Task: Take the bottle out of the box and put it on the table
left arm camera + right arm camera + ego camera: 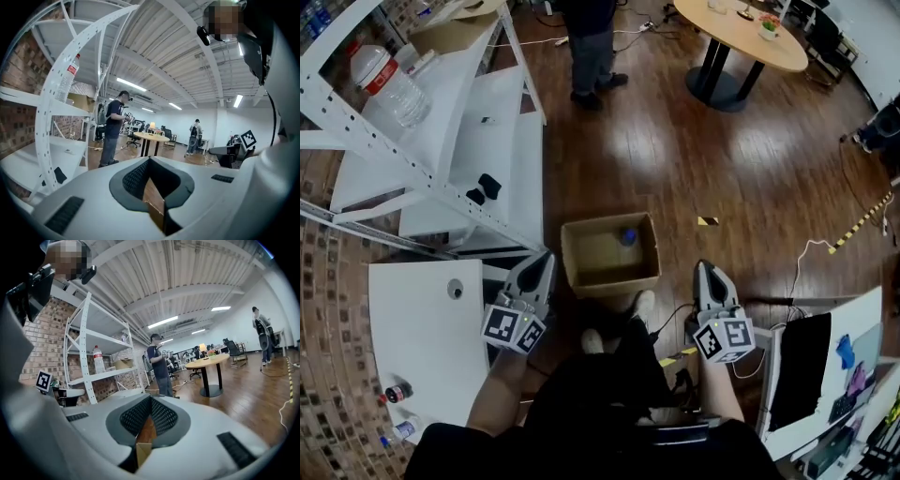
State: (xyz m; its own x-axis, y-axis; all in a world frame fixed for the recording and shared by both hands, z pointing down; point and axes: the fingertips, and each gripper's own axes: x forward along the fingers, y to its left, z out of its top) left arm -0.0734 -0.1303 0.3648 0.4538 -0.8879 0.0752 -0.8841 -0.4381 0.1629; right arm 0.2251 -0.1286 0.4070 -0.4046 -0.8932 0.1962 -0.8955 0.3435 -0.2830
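Observation:
An open cardboard box [610, 278] stands on the wood floor in front of my feet. Inside it, near the far right corner, lies a bottle [626, 237] with a blue cap; its clear body is hard to make out. My left gripper [545, 257] hovers just left of the box, my right gripper [703, 267] a little off to its right. Both are shut with nothing in them, and both point level toward the room. A strip of the cardboard box [153, 201] shows below the shut jaws in the left gripper view, and the box [142, 450] shows likewise in the right gripper view.
A white table [422, 328] with two small bottles [397, 392] lies at my left. Behind it is a white shelf rack [441, 178] bearing a big water bottle [389, 84]. A person [591, 47] stands beyond the box, near a round table [741, 37]. Cables trail at right.

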